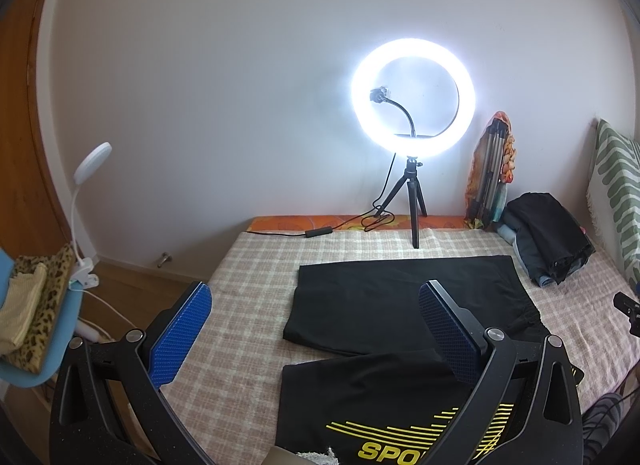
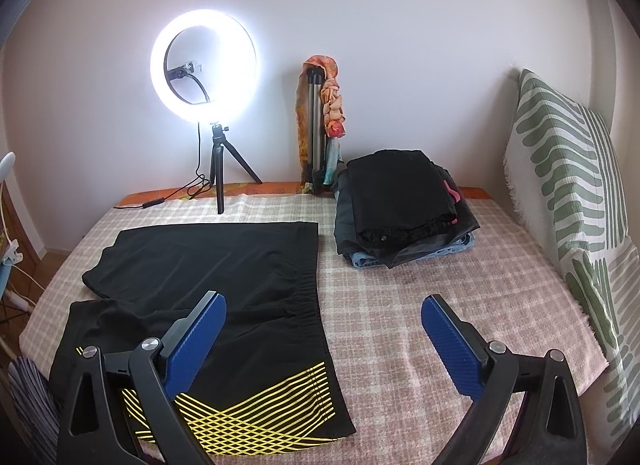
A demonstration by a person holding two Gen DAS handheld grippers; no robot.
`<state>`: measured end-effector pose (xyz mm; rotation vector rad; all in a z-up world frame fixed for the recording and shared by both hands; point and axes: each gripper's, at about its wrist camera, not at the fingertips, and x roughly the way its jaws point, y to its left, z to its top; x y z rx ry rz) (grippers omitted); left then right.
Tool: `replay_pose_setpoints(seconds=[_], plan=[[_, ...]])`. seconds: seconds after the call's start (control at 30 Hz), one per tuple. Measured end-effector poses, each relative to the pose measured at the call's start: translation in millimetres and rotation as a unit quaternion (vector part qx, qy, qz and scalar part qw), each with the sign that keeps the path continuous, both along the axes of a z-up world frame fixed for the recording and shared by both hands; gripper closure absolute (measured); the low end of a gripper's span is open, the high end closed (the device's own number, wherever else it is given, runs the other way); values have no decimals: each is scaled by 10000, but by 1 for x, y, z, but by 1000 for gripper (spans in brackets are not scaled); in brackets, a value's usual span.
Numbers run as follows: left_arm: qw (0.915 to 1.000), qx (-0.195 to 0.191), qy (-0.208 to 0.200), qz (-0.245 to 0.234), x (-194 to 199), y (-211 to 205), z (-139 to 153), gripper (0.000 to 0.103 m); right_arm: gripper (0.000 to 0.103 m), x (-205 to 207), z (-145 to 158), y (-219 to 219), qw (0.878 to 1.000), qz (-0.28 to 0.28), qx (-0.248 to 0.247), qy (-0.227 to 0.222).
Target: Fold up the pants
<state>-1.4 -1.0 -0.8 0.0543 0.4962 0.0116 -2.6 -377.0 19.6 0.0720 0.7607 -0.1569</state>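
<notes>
Black pants (image 1: 384, 305) with yellow line print and lettering lie spread flat on the checked bed cover (image 1: 248, 281); they also show in the right wrist view (image 2: 224, 281), waistband toward the right. My left gripper (image 1: 316, 325) is open and empty, hovering above the pants' near leg. My right gripper (image 2: 324, 329) is open and empty, above the waistband edge and the bare cover beside it.
A lit ring light on a tripod (image 2: 218, 169) stands at the bed's far edge with its cable. A pile of folded clothes (image 2: 404, 205) lies at the back right. A striped pillow (image 2: 568, 185) leans right. A blue chair (image 1: 36, 329) with cloths and a clip lamp stands left.
</notes>
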Motion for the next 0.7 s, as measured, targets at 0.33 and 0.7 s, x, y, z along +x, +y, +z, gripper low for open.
replay_pose_setpoints(seconds=[0.33,0.7], plan=[[10000,35,17,9,0,1,0,0,4,1,1,4,9999,90,-75,-16],[9983,174,143,-536,8,13,-23,0,6,7,-7,10,9977,595,-321,78]])
